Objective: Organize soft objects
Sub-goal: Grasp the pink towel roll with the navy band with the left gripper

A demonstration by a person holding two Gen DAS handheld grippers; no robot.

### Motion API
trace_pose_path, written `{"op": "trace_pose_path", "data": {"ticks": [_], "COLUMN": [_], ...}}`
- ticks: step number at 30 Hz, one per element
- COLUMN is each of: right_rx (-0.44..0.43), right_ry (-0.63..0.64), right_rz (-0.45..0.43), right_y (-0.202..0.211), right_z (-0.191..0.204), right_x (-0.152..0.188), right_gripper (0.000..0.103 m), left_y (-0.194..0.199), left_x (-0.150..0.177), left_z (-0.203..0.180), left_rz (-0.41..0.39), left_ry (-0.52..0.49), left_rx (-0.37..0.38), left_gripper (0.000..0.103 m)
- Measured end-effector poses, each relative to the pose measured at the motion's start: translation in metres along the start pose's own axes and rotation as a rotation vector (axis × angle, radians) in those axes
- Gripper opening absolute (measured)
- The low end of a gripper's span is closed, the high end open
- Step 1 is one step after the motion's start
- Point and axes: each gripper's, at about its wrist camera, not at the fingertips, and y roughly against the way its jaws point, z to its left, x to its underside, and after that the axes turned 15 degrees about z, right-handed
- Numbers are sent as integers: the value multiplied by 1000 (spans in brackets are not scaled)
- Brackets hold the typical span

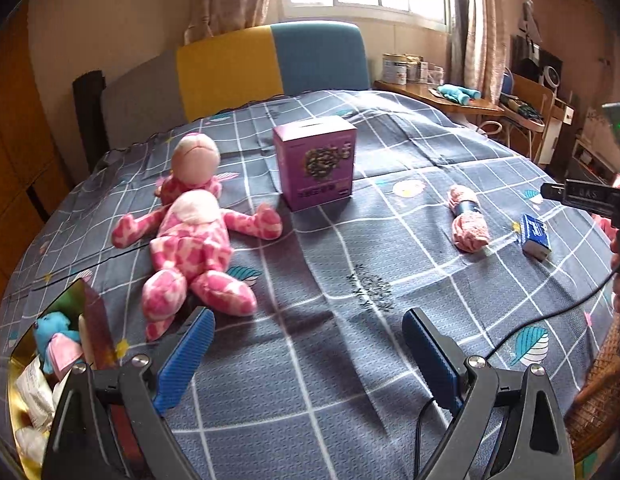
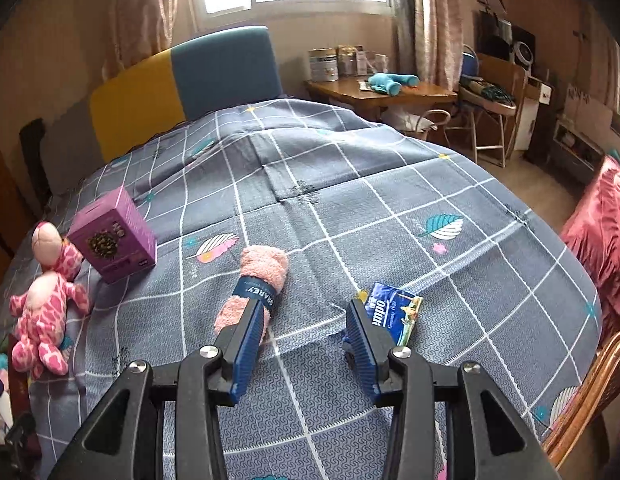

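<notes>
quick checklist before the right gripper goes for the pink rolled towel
1. Right hand-held gripper empty, jaws apart: ok.
2. Pink rolled towel lies free on the bedspread, nothing on top of it: ok.
3. Towel lined up between the jaws: not ok, it sits at the left finger, off centre.
4. Blue tissue pack clear of the closing path: not ok, it lies right by the other finger.
5. Left hand-held gripper open, empty and out of the way: ok.
6. Container at the bed's left edge has room for the towel: cannot tell.
</notes>
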Motion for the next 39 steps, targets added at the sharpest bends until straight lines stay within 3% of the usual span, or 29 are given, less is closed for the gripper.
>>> {"op": "trace_pose_path", "data": {"ticks": [5, 12, 39], "right_rx": [-47, -108, -156], "right_ry": [-111, -175, -220], "right_rz": [28, -39, -39], "right_y": [-13, -1, -2], "right_z": [-19, -35, -43], "right_x": [3, 6, 6], "right_gripper": [43, 43, 43], "left_y": [-8, -21, -52], "left_x": [-13, -31, -68], "left_z": [-19, -48, -123], "left_rz": [6, 16, 51], "left_ry": [-37, -93, -214], "left_rx": [35, 47, 123], "left_gripper": [95, 95, 94]}}
